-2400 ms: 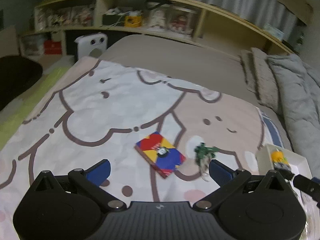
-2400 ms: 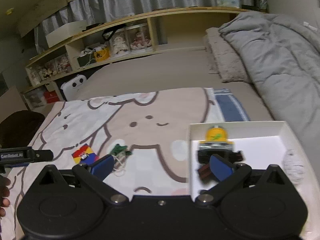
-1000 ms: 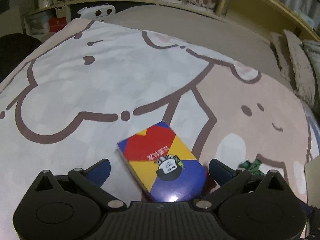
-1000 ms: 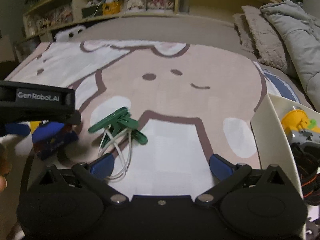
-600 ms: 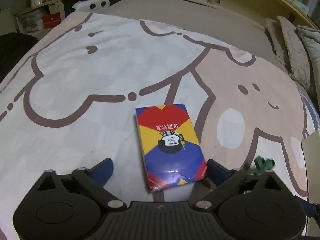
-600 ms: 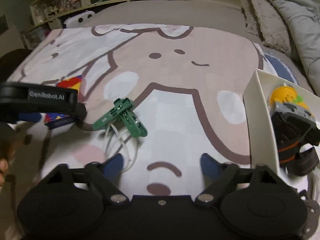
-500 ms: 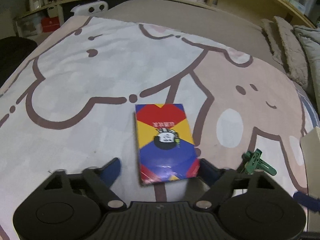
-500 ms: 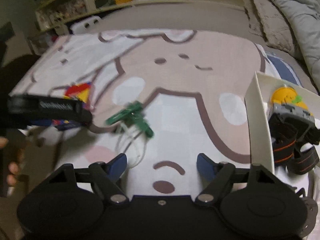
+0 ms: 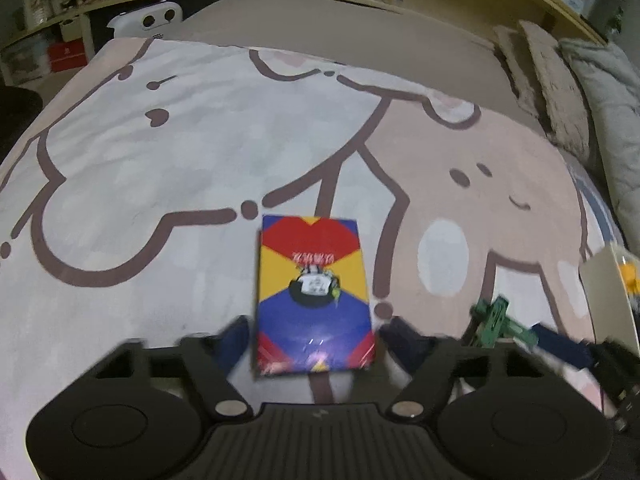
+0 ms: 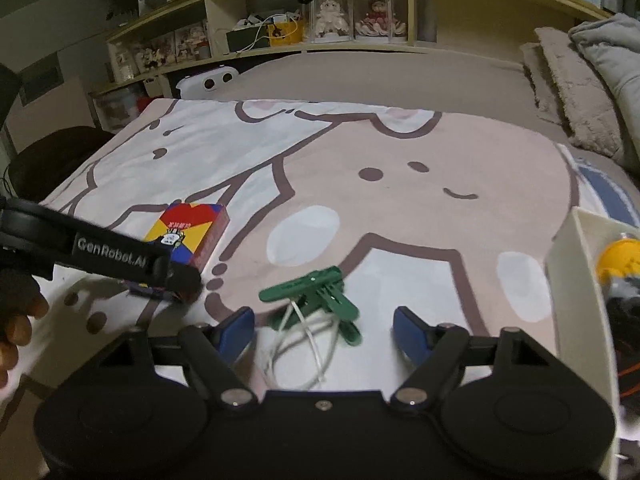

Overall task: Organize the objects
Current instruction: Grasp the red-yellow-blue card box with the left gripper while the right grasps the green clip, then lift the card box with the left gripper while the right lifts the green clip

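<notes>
- The left hand-held gripper (image 9: pixel 314 338) straddles the colourful card box (image 9: pixel 313 294) lying flat on the bed (image 10: pixel 400 92); its jaws are opening and look just clear of the box's sides, so the box isn't picked up yet.
- The right hand-held gripper (image 10: pixel 325 330) hangs over the green clips (image 10: pixel 318 294) with their white cord; its jaws are closing, the clips between them but untouched.
- The white box (image 10: pixel 576 320) at the bed's right edge already holds a yellow toy (image 10: pixel 618 258) and some dark pieces.
- I'd say it's partway: card box and clips remain.
</notes>
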Available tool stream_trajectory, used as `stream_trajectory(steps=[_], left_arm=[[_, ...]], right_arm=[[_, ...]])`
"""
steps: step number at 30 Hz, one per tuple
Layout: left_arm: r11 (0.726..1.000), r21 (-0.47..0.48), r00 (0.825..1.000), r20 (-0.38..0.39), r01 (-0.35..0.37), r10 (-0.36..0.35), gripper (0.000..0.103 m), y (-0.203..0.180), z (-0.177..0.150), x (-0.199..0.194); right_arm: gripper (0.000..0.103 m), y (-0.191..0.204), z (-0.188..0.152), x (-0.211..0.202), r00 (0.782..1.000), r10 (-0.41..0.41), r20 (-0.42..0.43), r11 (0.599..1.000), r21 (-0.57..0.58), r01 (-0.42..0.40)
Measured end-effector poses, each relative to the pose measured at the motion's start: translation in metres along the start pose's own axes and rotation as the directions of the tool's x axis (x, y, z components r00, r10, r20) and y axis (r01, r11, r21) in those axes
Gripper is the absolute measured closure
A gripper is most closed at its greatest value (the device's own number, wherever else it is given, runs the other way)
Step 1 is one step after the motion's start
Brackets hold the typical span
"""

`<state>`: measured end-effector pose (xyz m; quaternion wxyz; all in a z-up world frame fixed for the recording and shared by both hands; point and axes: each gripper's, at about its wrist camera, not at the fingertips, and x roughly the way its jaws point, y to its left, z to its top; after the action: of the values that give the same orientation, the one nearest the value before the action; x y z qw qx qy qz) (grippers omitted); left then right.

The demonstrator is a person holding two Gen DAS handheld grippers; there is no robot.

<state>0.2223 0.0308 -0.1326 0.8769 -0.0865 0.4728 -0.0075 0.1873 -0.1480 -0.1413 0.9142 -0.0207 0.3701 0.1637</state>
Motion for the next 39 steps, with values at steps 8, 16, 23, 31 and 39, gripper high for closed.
stream_trajectory(steps=[8, 16, 23, 31, 39], left_arm=[[0.995, 0.042, 0.995, 0.055, -0.087, 0.085, 0.038, -0.006, 0.001, 0.011], [0.998, 0.037, 0.997, 0.064, -0.048, 0.046, 0.042, -0.007, 0.001, 0.0], [1.0, 0.028, 0.994, 0.111, -0.007, 0.004, 0.043, -0.014, 0.002, -0.029], [1.0, 0.015, 0.986, 0.168, 0.008, -0.011, 0.043, -0.021, 0.005, -0.061], [0.998, 0.04, 0.965, 0.253, 0.056, -0.065, 0.043, -0.038, 0.01, -0.101]], right_arm=[[0.053, 0.003, -0.003, 0.015, 1.0, -0.011, 0.02, 1.0, -0.015, 0.011], [0.073, 0.004, -0.001, 0.005, 0.999, -0.016, 0.038, 0.999, -0.039, 0.018], [0.085, -0.005, 0.014, -0.025, 0.997, -0.033, 0.075, 0.999, 0.017, 0.032], [0.086, -0.014, 0.026, -0.06, 0.992, -0.053, 0.11, 0.997, 0.058, 0.047], [0.086, -0.034, 0.042, -0.108, 0.979, -0.11, 0.174, 0.986, 0.145, 0.085]])
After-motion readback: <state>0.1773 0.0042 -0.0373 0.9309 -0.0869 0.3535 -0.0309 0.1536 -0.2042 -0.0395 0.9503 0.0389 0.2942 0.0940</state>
